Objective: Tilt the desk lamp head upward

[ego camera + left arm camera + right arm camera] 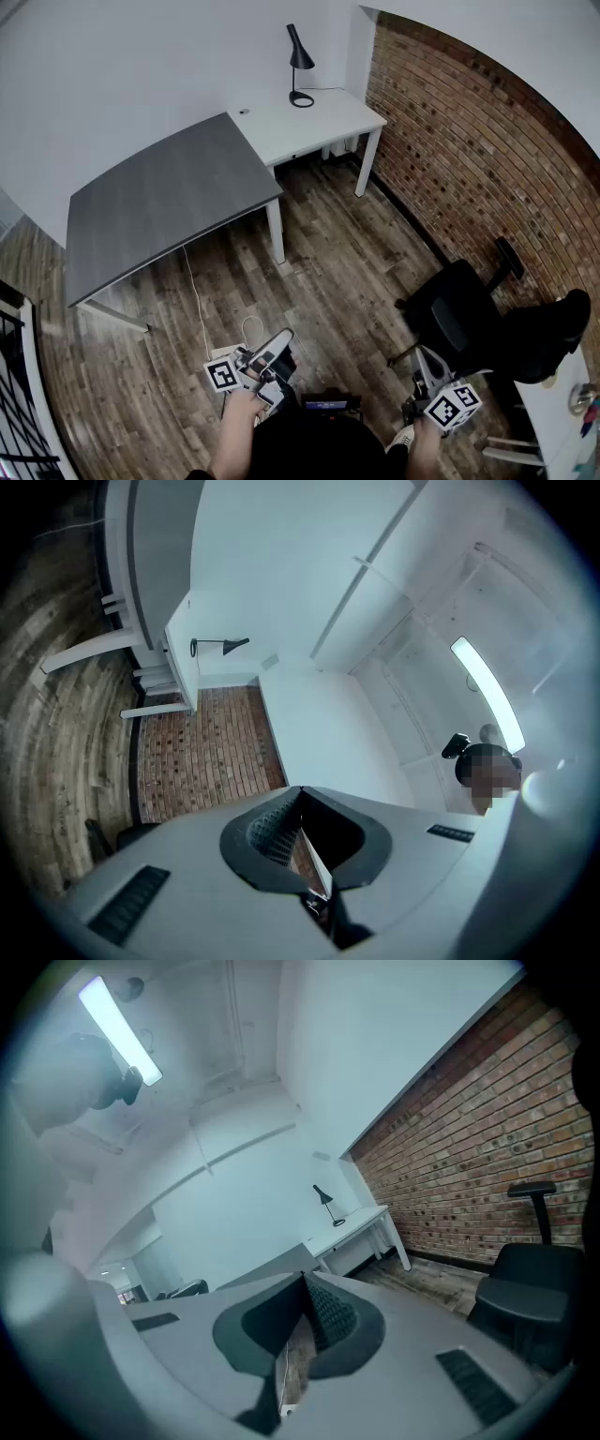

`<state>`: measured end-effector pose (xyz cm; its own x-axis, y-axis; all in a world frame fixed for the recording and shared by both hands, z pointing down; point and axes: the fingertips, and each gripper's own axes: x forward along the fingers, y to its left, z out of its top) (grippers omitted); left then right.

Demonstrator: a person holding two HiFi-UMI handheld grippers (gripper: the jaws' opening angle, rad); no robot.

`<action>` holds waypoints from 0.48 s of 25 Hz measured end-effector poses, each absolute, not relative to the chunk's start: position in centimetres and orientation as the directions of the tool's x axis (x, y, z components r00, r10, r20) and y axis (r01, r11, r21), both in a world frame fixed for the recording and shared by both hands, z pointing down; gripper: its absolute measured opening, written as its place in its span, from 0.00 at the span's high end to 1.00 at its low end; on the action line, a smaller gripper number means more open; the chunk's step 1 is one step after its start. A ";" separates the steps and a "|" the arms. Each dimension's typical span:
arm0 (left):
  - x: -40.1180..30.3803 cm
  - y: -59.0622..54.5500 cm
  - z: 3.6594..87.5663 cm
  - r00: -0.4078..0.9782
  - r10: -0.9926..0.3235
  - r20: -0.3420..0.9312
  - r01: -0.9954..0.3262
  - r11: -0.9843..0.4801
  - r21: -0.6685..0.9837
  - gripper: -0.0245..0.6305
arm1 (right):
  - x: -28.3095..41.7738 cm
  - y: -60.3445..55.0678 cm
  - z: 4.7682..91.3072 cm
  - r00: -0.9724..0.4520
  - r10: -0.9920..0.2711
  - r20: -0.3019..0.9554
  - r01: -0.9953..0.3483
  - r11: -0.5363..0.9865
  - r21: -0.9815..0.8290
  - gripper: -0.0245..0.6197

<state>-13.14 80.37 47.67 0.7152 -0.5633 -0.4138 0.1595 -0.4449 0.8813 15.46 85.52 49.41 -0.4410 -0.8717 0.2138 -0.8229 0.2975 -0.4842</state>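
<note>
The black desk lamp (300,66) stands on the white desk (319,122) at the far end of the room, its cone head angled downward. It appears small in the left gripper view as the lamp (220,646) and in the right gripper view as the lamp (325,1202). Both grippers are low by my body, far from the lamp. My left gripper (279,339) points toward the desks, jaws together and empty, as at the left gripper (300,791). My right gripper (424,361) is also shut on nothing, its tips meeting at the right gripper (304,1277).
A grey desk (159,206) joins the white one on the left. A brick wall (469,141) runs along the right, with a black office chair (459,314) in front of it. A white cable (197,300) trails across the wooden floor.
</note>
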 end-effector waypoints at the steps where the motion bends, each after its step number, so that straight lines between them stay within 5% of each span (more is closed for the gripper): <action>1: -13.4 80.3 47.7 0.716 -0.561 -0.416 0.160 -0.449 0.879 0.94 | 15.1 85.4 49.5 -0.443 -0.871 0.214 -0.822 0.299 -0.484 0.94; 12: -15.2 80.3 48.3 0.712 -0.556 -0.428 0.188 -0.437 0.880 0.94 | 11.8 85.2 48.6 -0.452 -0.864 0.221 -0.827 0.313 -0.467 0.94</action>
